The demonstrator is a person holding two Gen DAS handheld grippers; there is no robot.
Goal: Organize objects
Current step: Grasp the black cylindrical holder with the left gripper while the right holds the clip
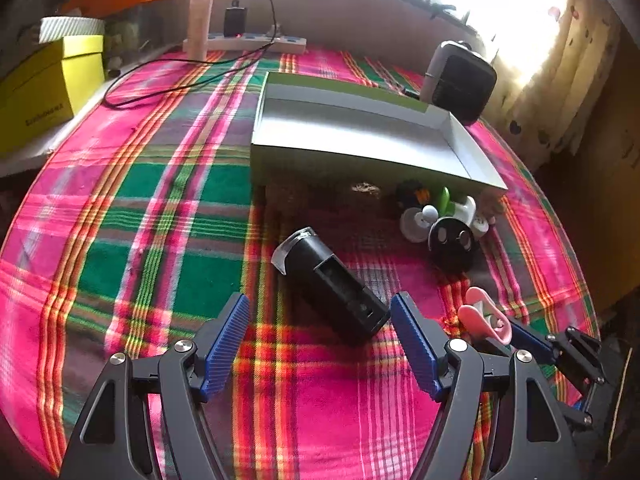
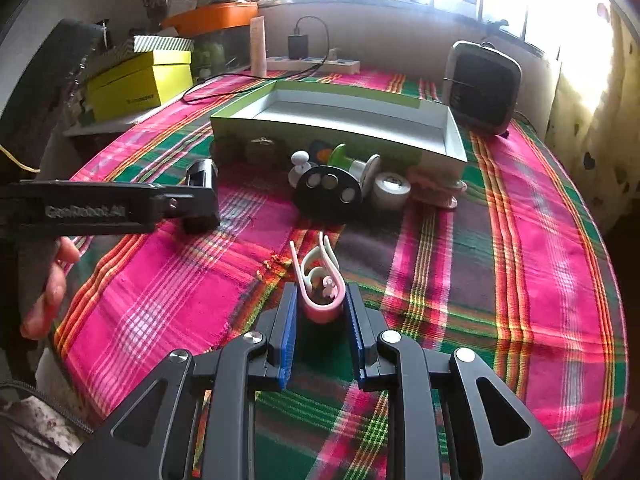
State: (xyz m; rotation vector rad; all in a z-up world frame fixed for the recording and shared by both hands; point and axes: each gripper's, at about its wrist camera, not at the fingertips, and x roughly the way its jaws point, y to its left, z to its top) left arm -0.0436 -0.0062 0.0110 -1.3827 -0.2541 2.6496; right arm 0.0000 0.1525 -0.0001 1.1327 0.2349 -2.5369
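A black cylinder [image 1: 330, 282] lies on its side on the plaid cloth, its near end between my left gripper's [image 1: 320, 338] open blue pads, untouched. My right gripper [image 2: 320, 306] is shut on a pink and white clip-like object [image 2: 322, 280], held just above the cloth; it also shows in the left wrist view [image 1: 486, 316]. An open grey-green box [image 1: 360, 136] [image 2: 340, 116] stands behind, with nothing seen inside. In front of it lies a cluster: a black disc with holes [image 2: 328, 192] [image 1: 452, 240], a white tape roll [image 2: 392, 190], a green-and-white spool [image 2: 352, 160], a white knob [image 2: 300, 166].
A black speaker-like device [image 2: 482, 88] stands at the back right. A power strip with a charger and cable [image 2: 312, 62] lies along the back wall. Yellow boxes [image 2: 138, 84] and an orange tray [image 2: 212, 16] sit at the back left. A curtain hangs right.
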